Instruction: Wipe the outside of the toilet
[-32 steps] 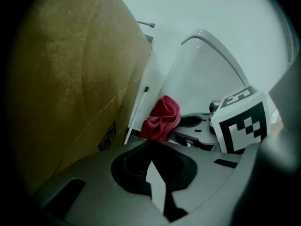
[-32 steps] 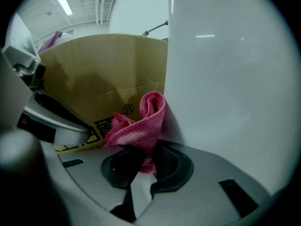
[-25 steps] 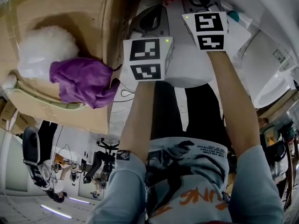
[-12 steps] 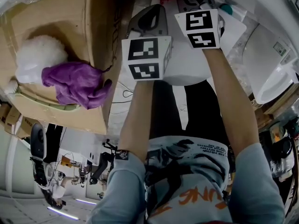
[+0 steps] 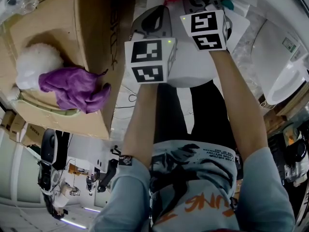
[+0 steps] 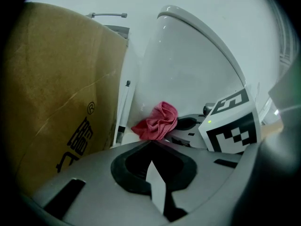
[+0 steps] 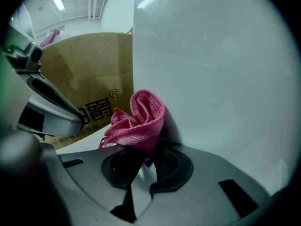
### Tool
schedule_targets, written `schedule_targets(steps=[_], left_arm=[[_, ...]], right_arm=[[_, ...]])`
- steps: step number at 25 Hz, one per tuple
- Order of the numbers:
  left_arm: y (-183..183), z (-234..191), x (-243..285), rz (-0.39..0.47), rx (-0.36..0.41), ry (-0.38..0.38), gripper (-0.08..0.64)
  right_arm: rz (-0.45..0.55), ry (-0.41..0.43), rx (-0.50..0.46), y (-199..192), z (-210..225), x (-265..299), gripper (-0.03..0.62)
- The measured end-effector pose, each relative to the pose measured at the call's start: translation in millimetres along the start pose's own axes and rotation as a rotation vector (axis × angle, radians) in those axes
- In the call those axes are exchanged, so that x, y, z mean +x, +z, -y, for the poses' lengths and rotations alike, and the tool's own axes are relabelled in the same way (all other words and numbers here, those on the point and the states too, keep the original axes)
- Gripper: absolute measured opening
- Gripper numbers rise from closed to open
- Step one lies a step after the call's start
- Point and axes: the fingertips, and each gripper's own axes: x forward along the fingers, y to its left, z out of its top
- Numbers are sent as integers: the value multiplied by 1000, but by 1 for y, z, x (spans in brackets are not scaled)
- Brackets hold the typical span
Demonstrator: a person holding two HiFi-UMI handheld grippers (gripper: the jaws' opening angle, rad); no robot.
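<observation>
- Left gripper view: our left gripper [image 6: 150,144] has its jaws closed tip to tip, with nothing between them.
- Ahead of it the white toilet [image 6: 188,65] rises with its curved shell leaning to the right. A brown cardboard box [image 6: 56,93] with printed characters stands just beside the toilet on the left.
- To the right in this view we see our right gripper [image 6: 183,125] with its marker cube. It carries a bunched pink cloth [image 6: 157,121] low down at the toilet's outer side, between toilet and box.
- Right gripper view: its jaws are clamped on the lower fold of the pink cloth. The bunch stands up above the tips and lies against the smooth white wall of the toilet, which fills the right of the view. The box is behind on the left.
- Head view: both our forearms reach forward, the two marker cubes near each other, with the cloth at the top edge beyond them.
- On top of the box, well to the left, lie a purple cloth [image 5: 72,88] and a white fluffy bundle [image 5: 34,64], touching each other.
</observation>
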Motion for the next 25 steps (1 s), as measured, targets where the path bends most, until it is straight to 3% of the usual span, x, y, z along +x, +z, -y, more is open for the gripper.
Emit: schedule_targets(steps=[25], left_arm=[[-9, 88, 29, -54, 104, -90, 24]], right_arm=[[-43, -70, 48, -71, 67, -45, 61]])
